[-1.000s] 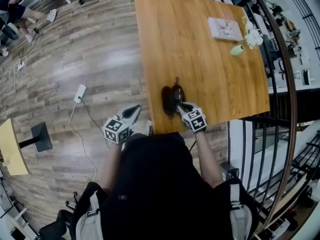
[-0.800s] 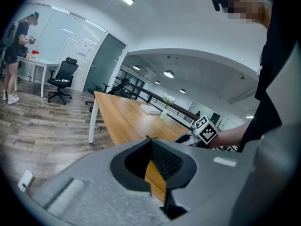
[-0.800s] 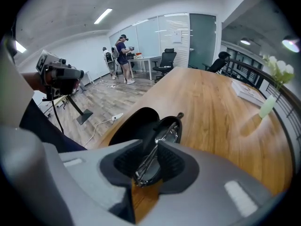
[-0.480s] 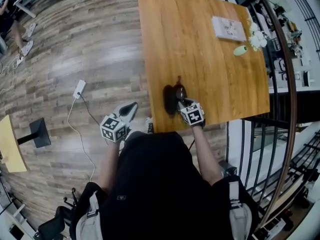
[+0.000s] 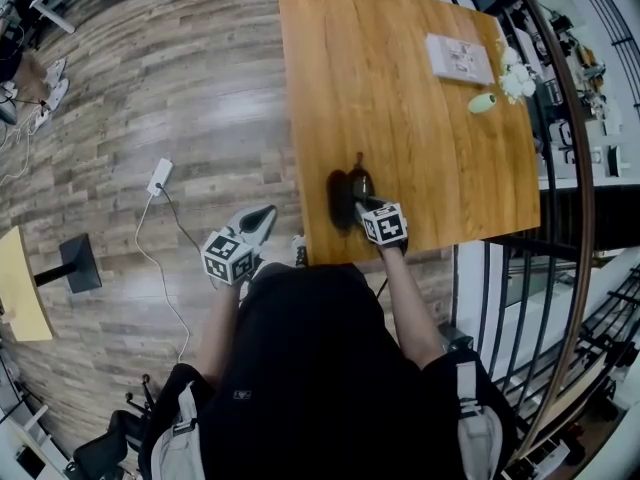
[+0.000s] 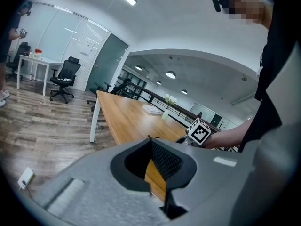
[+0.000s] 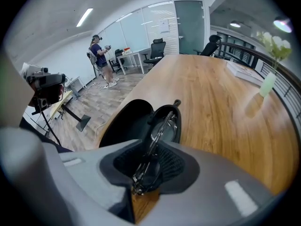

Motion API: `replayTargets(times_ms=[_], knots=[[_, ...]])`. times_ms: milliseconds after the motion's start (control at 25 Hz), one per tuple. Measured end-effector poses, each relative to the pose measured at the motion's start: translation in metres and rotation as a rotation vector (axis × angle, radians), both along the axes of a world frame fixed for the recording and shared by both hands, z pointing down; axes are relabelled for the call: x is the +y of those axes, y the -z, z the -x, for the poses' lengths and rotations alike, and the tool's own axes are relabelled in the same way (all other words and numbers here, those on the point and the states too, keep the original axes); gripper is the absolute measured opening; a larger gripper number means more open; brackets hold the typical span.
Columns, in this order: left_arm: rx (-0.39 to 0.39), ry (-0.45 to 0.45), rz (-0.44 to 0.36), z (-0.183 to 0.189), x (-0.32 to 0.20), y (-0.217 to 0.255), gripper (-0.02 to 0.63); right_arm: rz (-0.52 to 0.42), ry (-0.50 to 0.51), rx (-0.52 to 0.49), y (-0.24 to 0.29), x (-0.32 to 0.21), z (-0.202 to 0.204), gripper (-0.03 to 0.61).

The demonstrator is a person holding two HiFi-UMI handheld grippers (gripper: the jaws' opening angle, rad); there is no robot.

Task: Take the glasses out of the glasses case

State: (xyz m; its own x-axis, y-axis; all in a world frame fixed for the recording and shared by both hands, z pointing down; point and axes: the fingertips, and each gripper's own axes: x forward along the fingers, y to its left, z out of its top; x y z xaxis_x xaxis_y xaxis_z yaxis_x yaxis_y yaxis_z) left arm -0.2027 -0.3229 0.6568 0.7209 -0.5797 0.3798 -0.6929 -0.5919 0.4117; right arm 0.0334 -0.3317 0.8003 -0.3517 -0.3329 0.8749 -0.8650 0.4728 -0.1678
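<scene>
Head view: I look steeply down on a wooden table (image 5: 430,118); the person stands at its near edge with a gripper in each hand.
Glasses case (image 5: 338,200): dark, lying open on the table close to that near edge, both halves facing up.
Glasses (image 7: 157,135): thin-framed. One end is pinched in the right gripper (image 7: 145,175) and the other reaches over the right half of the case. I cannot tell whether that far end rests in the case.
Right gripper: fingers closed narrow on the glasses frame. In the head view it sits over the near end of the case.
Left gripper (image 6: 157,175): fingers drawn close, only a slim slit between them and nothing in it. It is held off the table's left side, over the floor (image 5: 150,98), well apart from the case.
Book (image 5: 458,56): flat on the far right part of the table.
Vase (image 5: 482,101): small, pale green, near the book, with white flowers (image 5: 513,76).
Plug block (image 5: 160,180): white, on the plank floor left of the table, cord attached.
Railing (image 5: 560,168): dark, along the table's right side.
Right gripper view, background: a person (image 7: 99,55) stands far off by desks and office chairs.
</scene>
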Motion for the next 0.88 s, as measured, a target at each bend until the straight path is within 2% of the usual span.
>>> replayTargets(times_ms=[80, 320, 880], knots=[[-0.002, 0.002, -0.001, 0.0, 0.001, 0.0, 0.011, 0.002, -0.012, 0.003, 0.001, 0.0, -0.003, 0.105], [-0.003, 0.01, -0.006, 0.004, -0.001, 0.001, 0.011, -0.01, -0.023, -0.022, 0.004, -0.004, -0.002, 0.033], [0.001, -0.003, -0.026, -0.004, -0.005, 0.007, 0.011, -0.022, -0.049, -0.09, 0.016, -0.001, 0.0, 0.023]])
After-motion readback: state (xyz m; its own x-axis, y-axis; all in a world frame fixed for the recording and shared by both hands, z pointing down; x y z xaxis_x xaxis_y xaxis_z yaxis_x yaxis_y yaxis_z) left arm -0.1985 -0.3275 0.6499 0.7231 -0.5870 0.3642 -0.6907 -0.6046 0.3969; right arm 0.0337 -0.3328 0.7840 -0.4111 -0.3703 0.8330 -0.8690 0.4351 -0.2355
